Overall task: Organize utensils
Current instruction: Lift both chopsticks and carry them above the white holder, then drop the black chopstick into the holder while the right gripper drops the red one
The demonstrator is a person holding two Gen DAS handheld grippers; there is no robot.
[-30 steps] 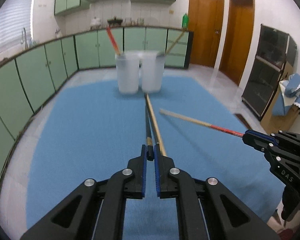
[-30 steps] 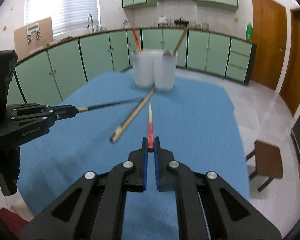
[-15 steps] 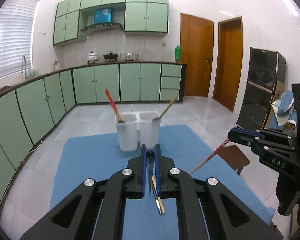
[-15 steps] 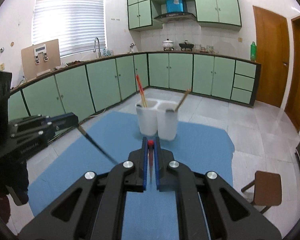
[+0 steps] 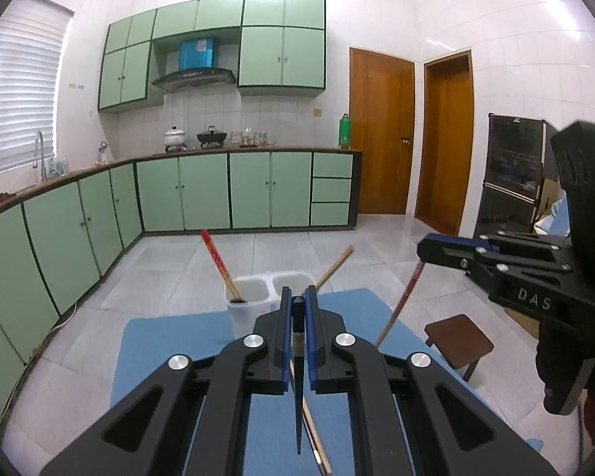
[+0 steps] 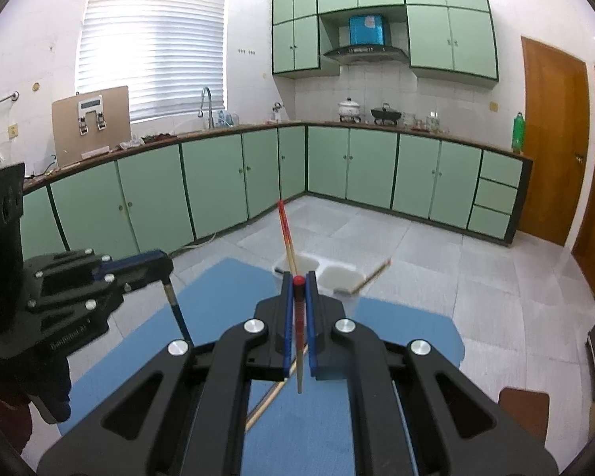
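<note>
The black chopstick (image 5: 298,388) and the red-handled chopstick (image 6: 298,341) were lying on the blue mat (image 5: 170,357) a second ago; now both hang tip-down, clear of it. My left tongs (image 5: 298,309) are clenched on the black one, my right tongs (image 6: 298,289) on the red one's top. One tan chopstick (image 6: 273,392) remains on the mat. Ahead, the white twin-cup holder (image 5: 258,289) already carries a red chopstick (image 5: 218,261) and a tan one (image 5: 335,267). With both lifted, I judge the pickup done and dropping them into the cups next.
</note>
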